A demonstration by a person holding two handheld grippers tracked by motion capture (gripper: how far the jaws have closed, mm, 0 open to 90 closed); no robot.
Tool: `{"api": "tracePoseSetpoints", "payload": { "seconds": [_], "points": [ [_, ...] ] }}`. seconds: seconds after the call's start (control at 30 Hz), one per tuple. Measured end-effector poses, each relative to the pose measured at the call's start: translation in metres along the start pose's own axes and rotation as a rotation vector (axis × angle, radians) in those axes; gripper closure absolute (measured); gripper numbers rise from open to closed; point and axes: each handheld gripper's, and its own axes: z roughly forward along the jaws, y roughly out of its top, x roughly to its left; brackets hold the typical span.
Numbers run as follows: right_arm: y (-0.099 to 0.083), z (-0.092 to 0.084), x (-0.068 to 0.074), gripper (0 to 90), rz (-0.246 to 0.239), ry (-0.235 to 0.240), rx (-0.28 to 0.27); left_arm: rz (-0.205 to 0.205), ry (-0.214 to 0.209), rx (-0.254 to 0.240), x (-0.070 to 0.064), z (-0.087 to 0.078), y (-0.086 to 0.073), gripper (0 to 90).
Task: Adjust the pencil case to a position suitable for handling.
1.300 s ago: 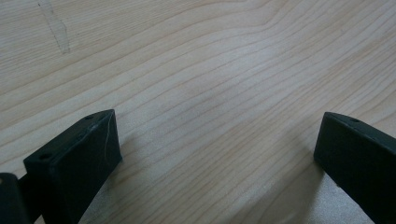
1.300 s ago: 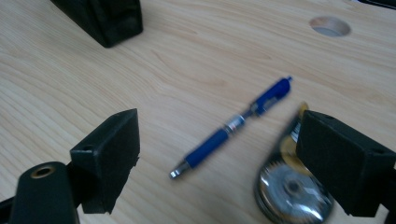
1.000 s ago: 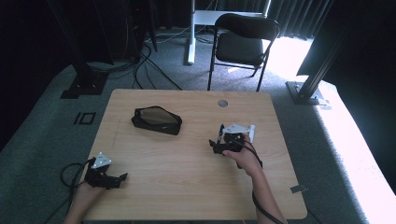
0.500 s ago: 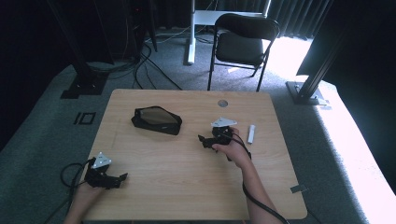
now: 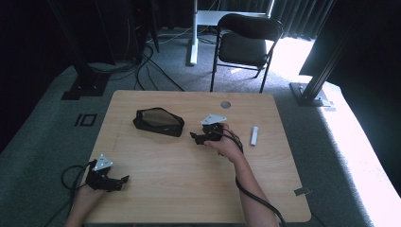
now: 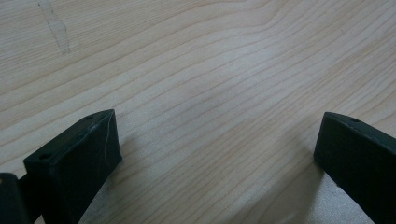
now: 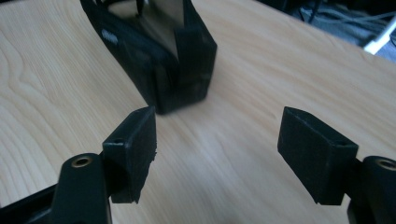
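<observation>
A black open-topped case (image 5: 158, 121) lies on the left-centre of the wooden table (image 5: 189, 189). My right gripper (image 5: 194, 137) points left at the case's right end, a short gap away. In the right gripper view the case (image 7: 159, 51) lies just beyond the right gripper (image 7: 217, 140), whose jaws have just been closing but still stand apart with nothing between them. A small white stick (image 5: 254, 135) lies to the right of that hand. My left gripper (image 5: 124, 180) rests near the front left corner, open over bare wood (image 6: 215, 70).
A round grey grommet (image 5: 225, 104) sits in the tabletop near the far edge. A black folding chair (image 5: 246, 42) stands behind the table. Cables trail off the table's front from both grippers.
The right gripper has moved left across the table, away from the white stick and toward the black case. The left gripper has stayed put.
</observation>
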Motion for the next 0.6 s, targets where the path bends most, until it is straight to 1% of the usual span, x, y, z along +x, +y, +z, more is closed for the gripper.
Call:
{"api": "tracePoseSetpoints", "payload": {
  "seconds": [0.1, 0.2, 0.27, 0.3, 0.37, 0.5, 0.53, 0.6],
  "points": [
    [0.004, 0.005, -0.001, 35.2, 0.012, 0.021, -0.01, 0.0, 0.0, 0.0, 0.0, 0.0, 0.0, 0.6],
    [0.007, 0.012, -0.003, 35.1, 0.039, 0.036, -0.019, -0.001, 0.0, 0.0, 0.0, 0.0, 0.0, 0.6],
    [0.008, 0.014, -0.003, 35.1, 0.045, 0.04, -0.024, -0.001, 0.0, 0.0, 0.0, 0.0, 0.0, 0.6],
    [0.008, 0.014, -0.003, 35.3, 0.045, 0.04, -0.024, -0.001, 0.0, 0.0, 0.0, 0.0, 0.0, 0.6],
    [0.012, 0.021, -0.002, 36.8, 0.043, 0.045, -0.02, 0.0, 0.0, 0.0, 0.0, 0.0, 0.0, 0.6],
    [0.015, 0.027, -0.002, 37.6, 0.058, 0.044, -0.009, 0.0, 0.0, 0.0, 0.0, 0.0, 0.0, 0.6],
    [0.015, 0.028, -0.002, 40.0, 0.056, 0.042, -0.012, 0.0, 0.0, 0.0, 0.0, 0.0, 0.0, 0.6],
    [0.017, 0.031, -0.001, 40.3, 0.049, 0.059, -0.013, 0.0, 0.0, 0.0, 0.0, 0.0, 0.0, 0.6]
  ]
}}
